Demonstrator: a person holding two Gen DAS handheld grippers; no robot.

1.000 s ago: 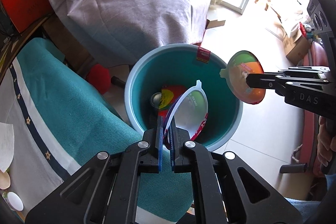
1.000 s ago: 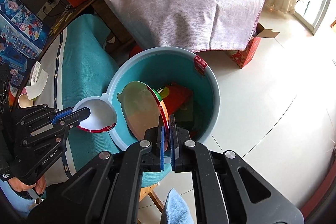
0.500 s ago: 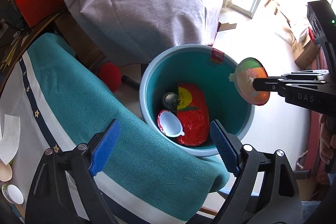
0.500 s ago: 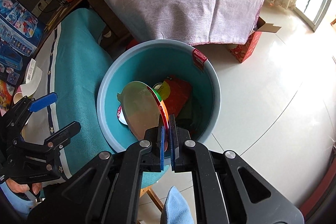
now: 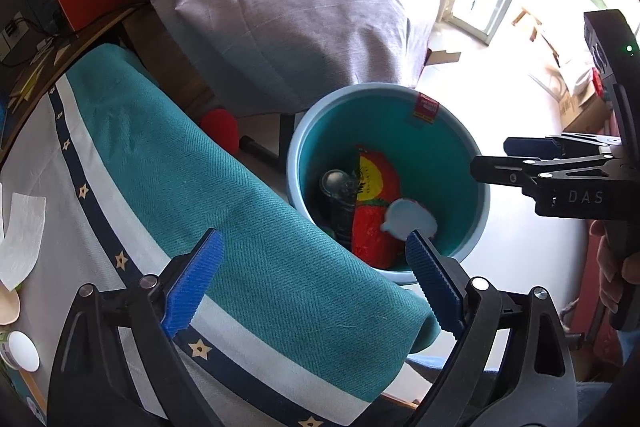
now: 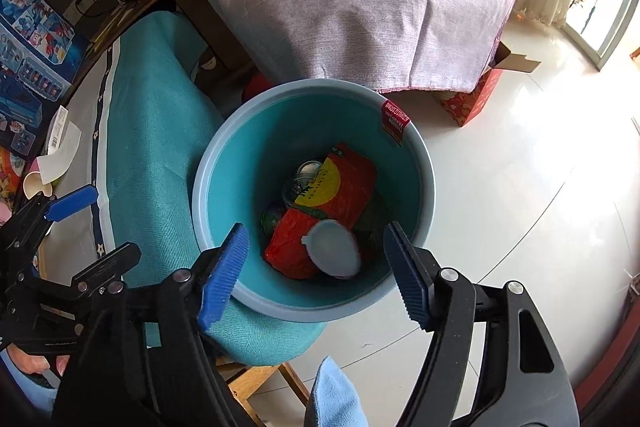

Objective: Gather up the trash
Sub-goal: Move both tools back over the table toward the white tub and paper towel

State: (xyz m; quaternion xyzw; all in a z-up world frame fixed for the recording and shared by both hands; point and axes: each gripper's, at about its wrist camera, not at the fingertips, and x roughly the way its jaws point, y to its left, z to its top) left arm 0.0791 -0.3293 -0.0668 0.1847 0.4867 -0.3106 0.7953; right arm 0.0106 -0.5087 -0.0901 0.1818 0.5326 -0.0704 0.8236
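Blue bin stands on pale floor beside a table w/ teal cloth. Left gripper hovers over the cloth edge, jaws spread wide, empty. Right gripper hangs above the bin, jaws also spread, nothing held. Trash sits inside the bin: red-yellow packet, round pale lid on top of it, a can alongside.
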